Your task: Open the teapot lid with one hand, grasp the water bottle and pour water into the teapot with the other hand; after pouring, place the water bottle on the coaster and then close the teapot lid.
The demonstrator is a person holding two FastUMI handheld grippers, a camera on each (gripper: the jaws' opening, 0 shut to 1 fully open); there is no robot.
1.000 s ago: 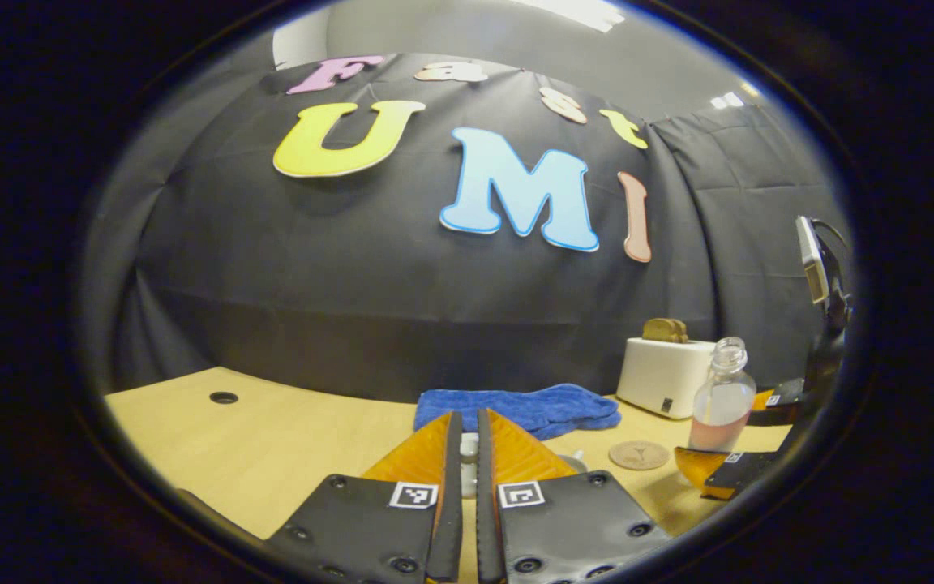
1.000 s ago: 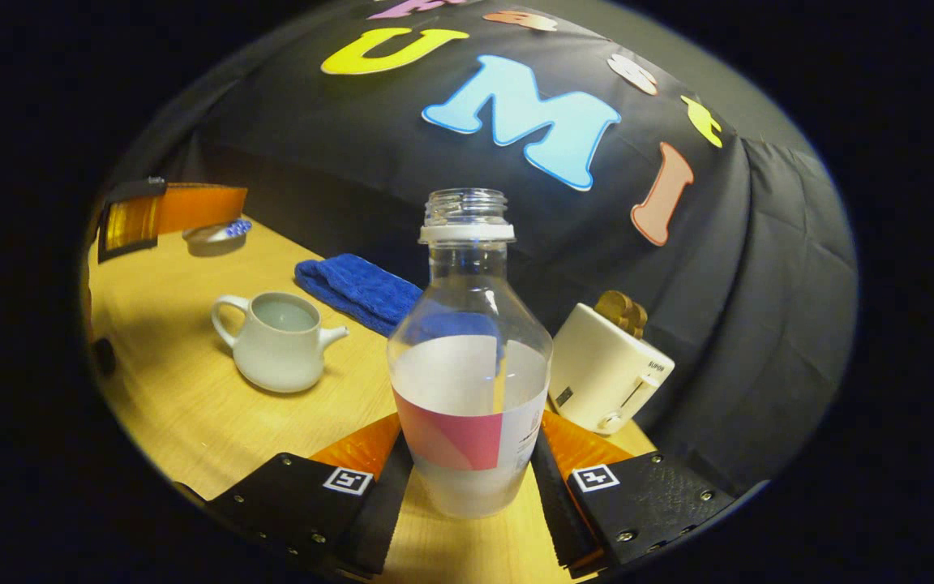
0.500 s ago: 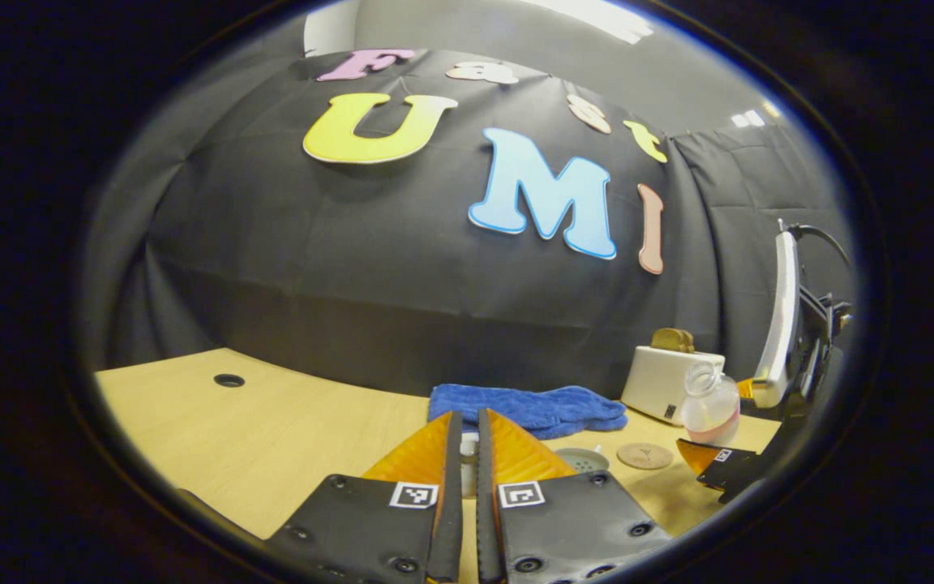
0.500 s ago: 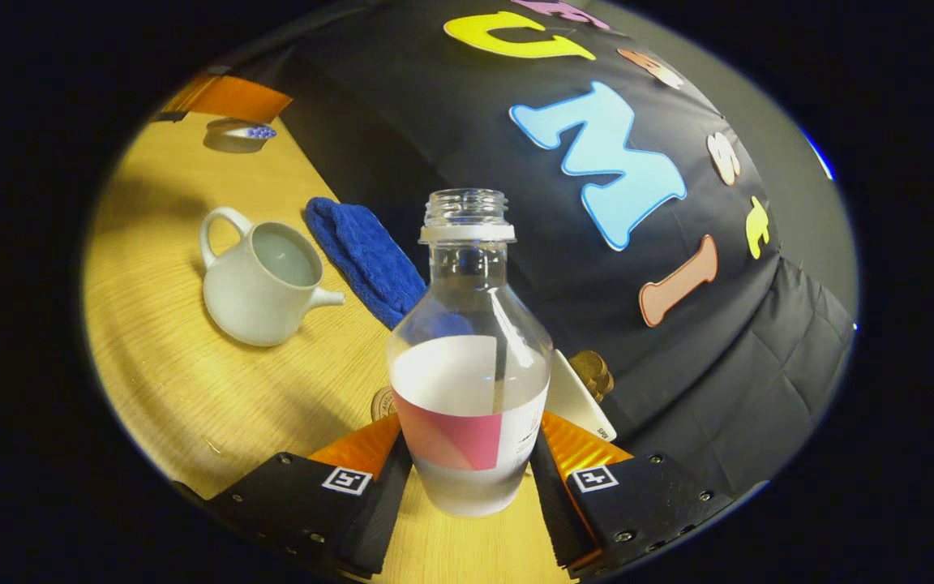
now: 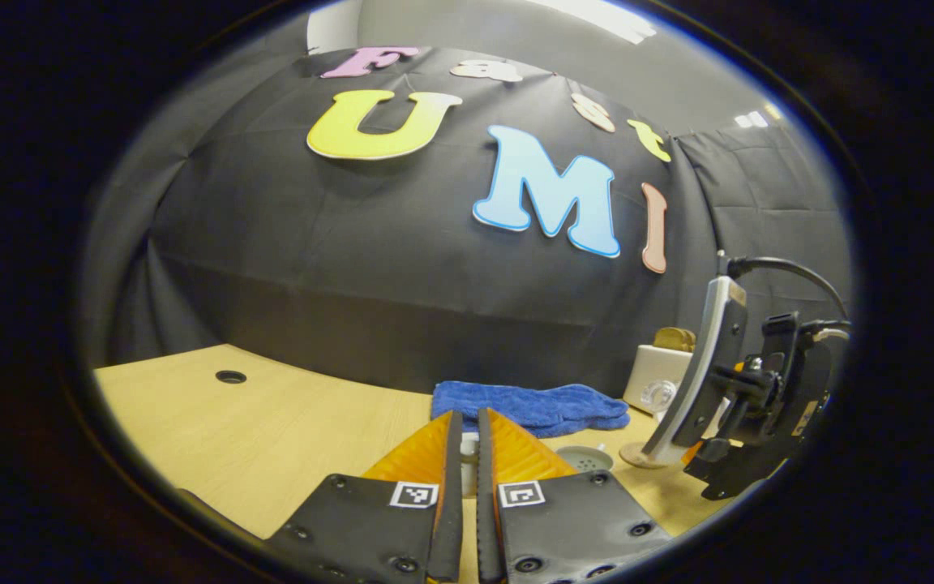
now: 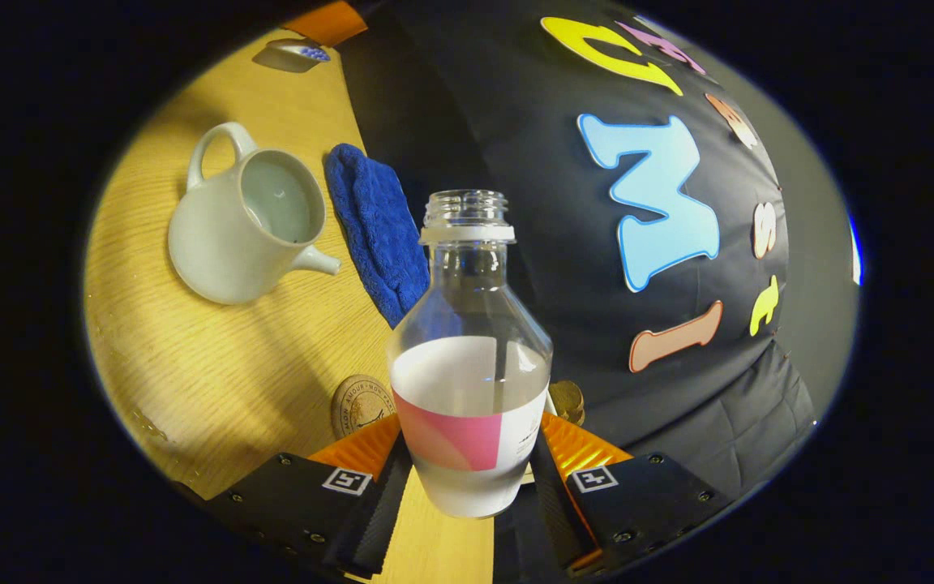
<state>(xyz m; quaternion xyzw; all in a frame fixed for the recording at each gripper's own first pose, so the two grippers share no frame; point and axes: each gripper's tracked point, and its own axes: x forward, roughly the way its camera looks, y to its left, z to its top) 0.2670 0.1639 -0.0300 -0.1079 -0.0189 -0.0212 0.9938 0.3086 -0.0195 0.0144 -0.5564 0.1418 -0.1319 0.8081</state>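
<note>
- The water bottle [image 6: 470,357] is being rolled toward the teapot [image 6: 244,219]: over the last second the table [image 6: 216,357] and booth wall in the right gripper view have been tipping further, so the tilt for the pour is being started.
- No water is seen leaving the bottle mouth yet; the bottle is being held roughly half full, uncapped.
- The right gripper [image 6: 467,478] is being kept clamped on the bottle's lower body, a finger pressed on each side.
- The left gripper [image 5: 469,442] is being held with its fingers nearly together on a small pale piece, judged to be the lid's knob; in the right gripper view the lid [image 6: 293,55] is being held up and clear of the teapot, near the far edge.
- The teapot is being left open on the table, its mouth off to the left of the bottle neck, not yet under it.
- The bottle mouth is probably still being carried too far from the teapot rim; a sideways move is likely needed before a deeper tilt.
- The coaster [image 6: 363,403] is lying just beside the bottle base, free for set-down.
- The blue towel [image 6: 378,223] is lying close to the spout side, with the toaster [image 5: 661,377] behind; open table is being left on the handle side.
</note>
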